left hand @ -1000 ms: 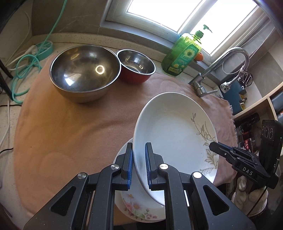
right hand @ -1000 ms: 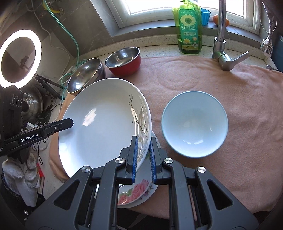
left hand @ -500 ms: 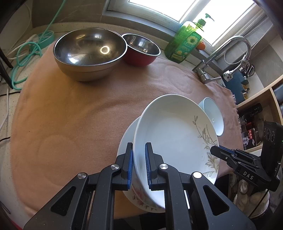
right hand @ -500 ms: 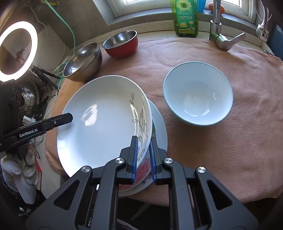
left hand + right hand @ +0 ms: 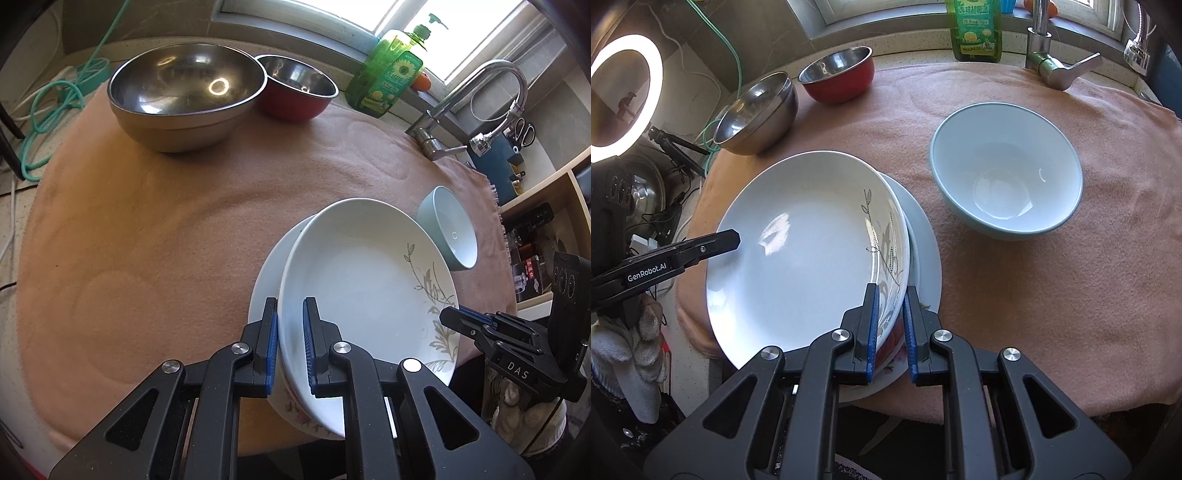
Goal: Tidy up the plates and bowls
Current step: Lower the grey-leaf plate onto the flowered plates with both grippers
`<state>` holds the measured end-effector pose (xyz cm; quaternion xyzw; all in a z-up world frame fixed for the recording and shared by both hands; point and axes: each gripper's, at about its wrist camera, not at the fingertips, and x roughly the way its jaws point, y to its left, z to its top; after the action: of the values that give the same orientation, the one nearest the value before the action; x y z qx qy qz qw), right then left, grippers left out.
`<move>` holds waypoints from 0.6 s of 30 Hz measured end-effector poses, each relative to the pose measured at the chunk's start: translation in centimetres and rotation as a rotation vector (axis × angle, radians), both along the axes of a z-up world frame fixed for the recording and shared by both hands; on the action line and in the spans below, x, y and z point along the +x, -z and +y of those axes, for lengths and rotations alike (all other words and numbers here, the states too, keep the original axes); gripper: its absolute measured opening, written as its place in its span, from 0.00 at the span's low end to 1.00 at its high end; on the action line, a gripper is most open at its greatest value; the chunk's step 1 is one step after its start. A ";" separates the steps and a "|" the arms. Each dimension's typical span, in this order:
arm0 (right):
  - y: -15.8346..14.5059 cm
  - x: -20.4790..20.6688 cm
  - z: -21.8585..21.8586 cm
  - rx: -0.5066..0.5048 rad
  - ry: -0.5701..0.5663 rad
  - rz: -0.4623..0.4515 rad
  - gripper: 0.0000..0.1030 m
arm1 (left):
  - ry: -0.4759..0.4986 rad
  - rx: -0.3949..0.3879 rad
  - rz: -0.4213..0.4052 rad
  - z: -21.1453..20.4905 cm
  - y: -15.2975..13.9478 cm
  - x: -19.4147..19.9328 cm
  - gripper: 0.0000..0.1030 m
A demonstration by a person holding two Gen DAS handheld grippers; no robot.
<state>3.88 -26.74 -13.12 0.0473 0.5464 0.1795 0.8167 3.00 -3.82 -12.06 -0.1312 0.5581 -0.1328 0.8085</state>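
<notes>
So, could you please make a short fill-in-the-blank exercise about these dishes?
1. Both grippers are shut on the rim of the white ____.
2. The outside of the small steel bowl is ____.
3. The pale blue bowl stands ____ on the cloth.
4. The soap bottle is ____.

Missing words: plate; red; upright; green

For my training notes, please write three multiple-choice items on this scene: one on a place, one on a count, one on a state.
1. Where is the pale blue bowl?
A. on the peach cloth, apart from the plates
B. inside the steel bowl
C. on the windowsill

2. How many metal bowls stand at the back?
A. one
B. two
C. four

3. How is the leaf-pattern plate held?
A. by no tongs
B. by the right tongs alone
C. by the left tongs and right tongs

Answers:
1 A, cloth surrounds it.
2 B, the steel bowl and the red bowl.
3 C, each pair pinches its rim.
</notes>
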 end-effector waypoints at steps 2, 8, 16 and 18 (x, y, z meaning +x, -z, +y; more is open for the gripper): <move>0.1 0.1 0.0 -0.001 0.002 0.003 0.13 | 0.002 0.000 0.002 0.0 0.1 0.0 0.11; 0.1 0.0 0.0 -0.007 0.000 0.009 0.13 | 0.005 0.002 0.007 0.0 0.3 0.1 0.11; 0.1 -0.1 0.0 -0.010 -0.003 0.010 0.13 | 0.006 0.002 0.007 -0.1 0.3 0.0 0.11; 0.1 -0.2 0.0 -0.012 -0.002 0.009 0.13 | 0.007 0.001 0.010 0.0 0.4 0.0 0.11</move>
<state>3.70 -26.76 -13.25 0.0425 0.5510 0.1771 0.8144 3.00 -3.83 -12.44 -0.1296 0.5627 -0.1347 0.8052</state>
